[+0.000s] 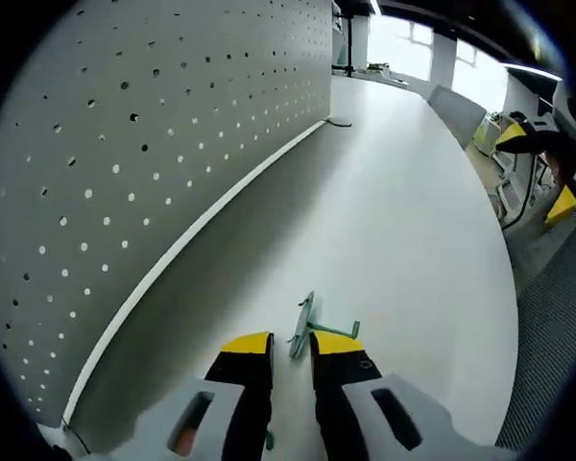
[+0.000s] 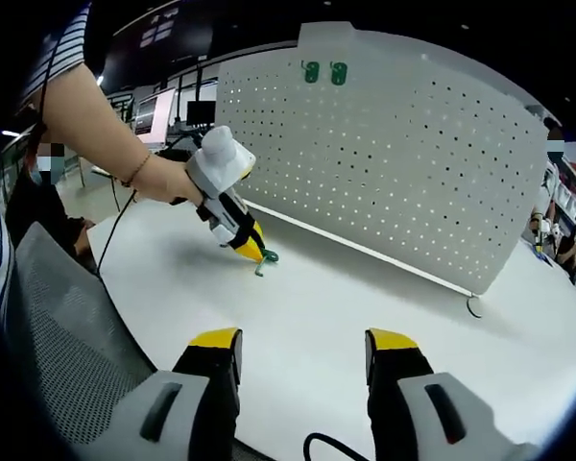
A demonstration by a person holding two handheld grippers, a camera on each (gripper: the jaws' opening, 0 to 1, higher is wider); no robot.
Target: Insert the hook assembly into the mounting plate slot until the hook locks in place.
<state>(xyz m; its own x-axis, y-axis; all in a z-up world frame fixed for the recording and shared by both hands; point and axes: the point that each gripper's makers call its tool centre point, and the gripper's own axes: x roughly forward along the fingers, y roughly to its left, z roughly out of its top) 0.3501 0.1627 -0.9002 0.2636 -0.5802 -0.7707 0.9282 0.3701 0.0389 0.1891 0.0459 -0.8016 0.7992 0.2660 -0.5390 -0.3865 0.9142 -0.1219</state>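
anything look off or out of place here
Nothing stands out. The green hook lies on the white table, intact, at the left gripper tips. The pegboard stands upright with two green pieces near its top. The right gripper is open, holding nothing.

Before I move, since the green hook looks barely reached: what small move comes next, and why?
Probably close the left tongs on the green hook: it lies on the white table between their tips, not yet lifted toward the pegboard.
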